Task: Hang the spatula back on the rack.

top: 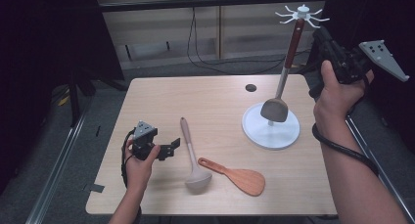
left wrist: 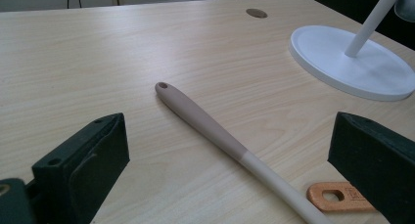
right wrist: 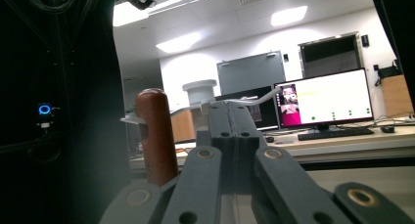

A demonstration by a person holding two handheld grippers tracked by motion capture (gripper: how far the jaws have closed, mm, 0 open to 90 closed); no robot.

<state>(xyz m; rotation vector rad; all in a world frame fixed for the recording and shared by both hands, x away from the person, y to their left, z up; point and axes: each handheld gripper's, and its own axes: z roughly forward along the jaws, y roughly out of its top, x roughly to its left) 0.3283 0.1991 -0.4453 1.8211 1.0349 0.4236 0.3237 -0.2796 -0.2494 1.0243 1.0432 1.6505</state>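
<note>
A white utensil stand (top: pixel 293 131) rises from a round base at the table's right, with hook arms (top: pixel 302 12) at its top. From it hangs a spatula with a red-brown handle (top: pixel 293 43) and a grey head (top: pixel 274 110). My right gripper (top: pixel 320 37) is held high beside the stand's top, shut. In the right gripper view its jaws (right wrist: pixel 234 131) are pressed together, with the red-brown handle (right wrist: pixel 156 136) just to their left. My left gripper (top: pixel 171 149) rests low on the table, open. A beige ladle's handle (left wrist: pixel 205 121) lies between its wide jaws, untouched.
An orange rice paddle (top: pixel 242 177) lies near the front edge, right of the ladle's bowl (top: pixel 197 181); its handle end (left wrist: pixel 337 197) lies by my left gripper's right jaw. A small round hole (top: pixel 250 88) marks the table's far side. Cables trail across the floor behind.
</note>
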